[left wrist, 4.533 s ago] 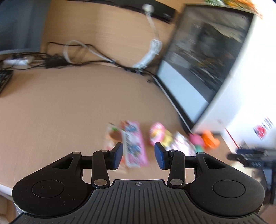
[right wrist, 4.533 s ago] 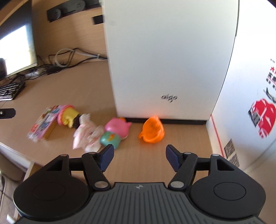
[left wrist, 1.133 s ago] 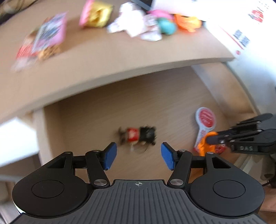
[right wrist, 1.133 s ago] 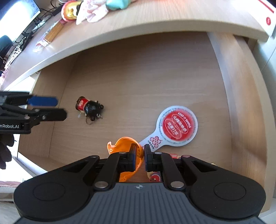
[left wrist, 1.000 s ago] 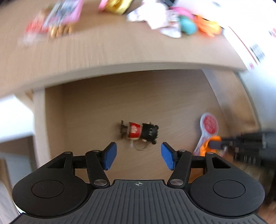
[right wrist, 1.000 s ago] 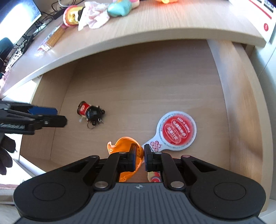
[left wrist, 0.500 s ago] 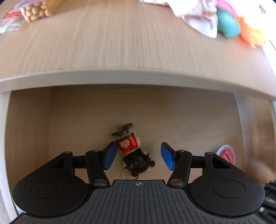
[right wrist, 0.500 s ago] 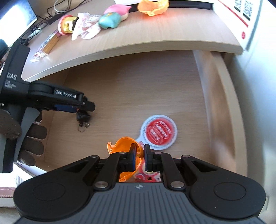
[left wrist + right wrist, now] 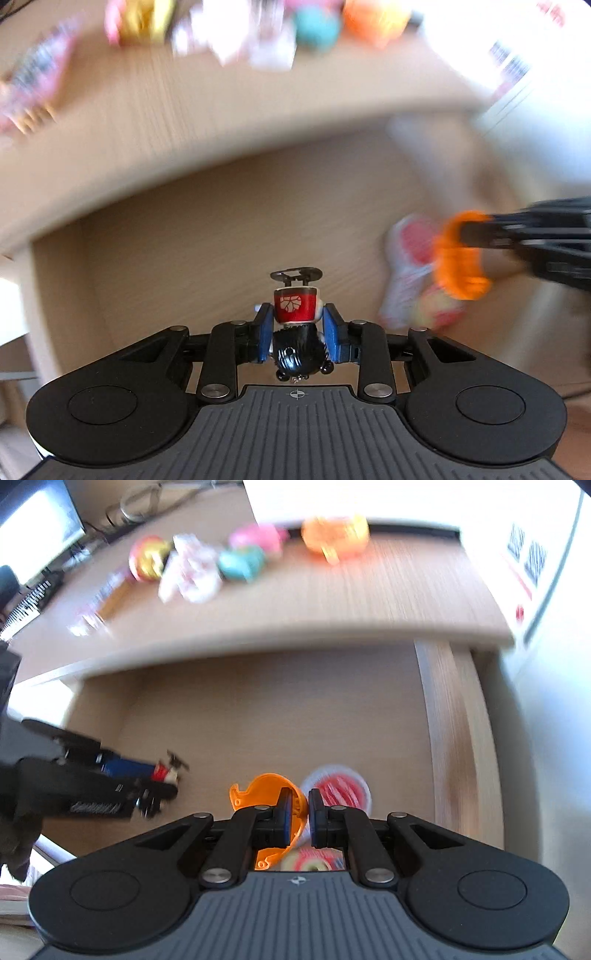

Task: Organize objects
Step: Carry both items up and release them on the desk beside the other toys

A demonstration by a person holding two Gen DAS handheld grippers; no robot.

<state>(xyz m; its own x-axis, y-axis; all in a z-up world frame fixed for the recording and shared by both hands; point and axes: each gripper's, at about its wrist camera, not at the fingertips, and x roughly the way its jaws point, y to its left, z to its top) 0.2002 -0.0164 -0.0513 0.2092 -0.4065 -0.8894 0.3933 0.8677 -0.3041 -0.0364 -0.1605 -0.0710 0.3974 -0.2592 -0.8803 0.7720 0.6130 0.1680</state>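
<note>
Figurine keychain (image 9: pixel 295 325) clamped in left hand-held gripper (image 9: pixel 297 328); right hand-held gripper (image 9: pixel 297 818) pinches orange shell (image 9: pixel 266 794).

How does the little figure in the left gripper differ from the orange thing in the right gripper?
The figure is black-headed with a red and white body; the orange piece is one colour. The figure looks solid; the orange piece is a hollow shell, pinched by its wall. Both are clamped in shut grippers, left and right.
</note>
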